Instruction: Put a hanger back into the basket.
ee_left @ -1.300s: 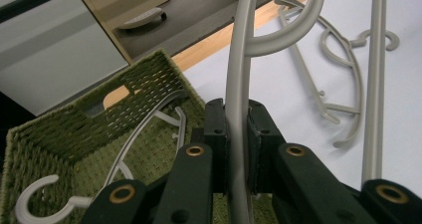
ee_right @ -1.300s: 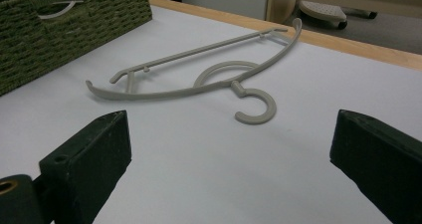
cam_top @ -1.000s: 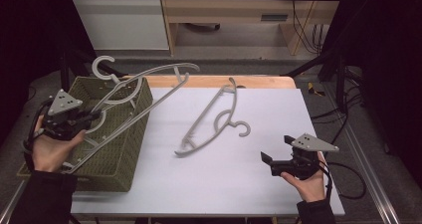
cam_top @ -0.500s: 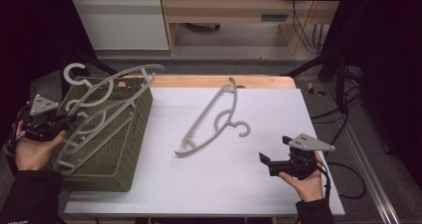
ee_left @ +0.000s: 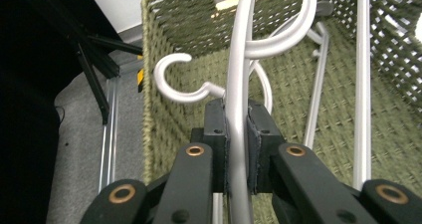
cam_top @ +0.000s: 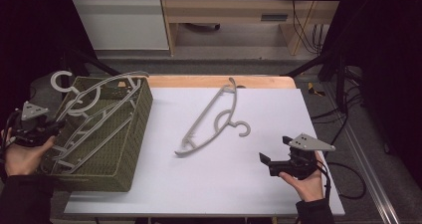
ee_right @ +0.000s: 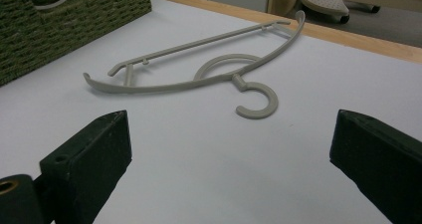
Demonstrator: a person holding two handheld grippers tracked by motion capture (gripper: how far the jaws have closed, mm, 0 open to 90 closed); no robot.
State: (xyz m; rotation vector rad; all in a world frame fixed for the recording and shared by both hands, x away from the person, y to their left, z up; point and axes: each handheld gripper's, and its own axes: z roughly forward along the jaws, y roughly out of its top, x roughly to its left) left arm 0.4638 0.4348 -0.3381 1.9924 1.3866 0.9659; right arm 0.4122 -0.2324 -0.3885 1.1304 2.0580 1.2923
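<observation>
Clamping a grey hanger (ee_left: 239,84), the left hand-held gripper (ee_left: 238,149) hangs over the basket (cam_top: 134,149).

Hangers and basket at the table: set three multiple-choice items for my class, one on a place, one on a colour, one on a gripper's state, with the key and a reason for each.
1. Where does the loose hanger lie?
A. flat on the white table top
B. inside the basket
C. on the floor

2. What colour is the woven basket?
A. red
B. olive green
C. blue

3. How do the jaws of the left gripper stand?
A. wide open over bare table
B. closed on a cable
C. closed on a hanger's bar

Key:
1 A, it lies alone on the table top, apart from the basket.
2 B, its weave is olive green in the high view and the left gripper view.
3 C, the held hanger has its pale bar pinched between both pads, over the basket.
</observation>
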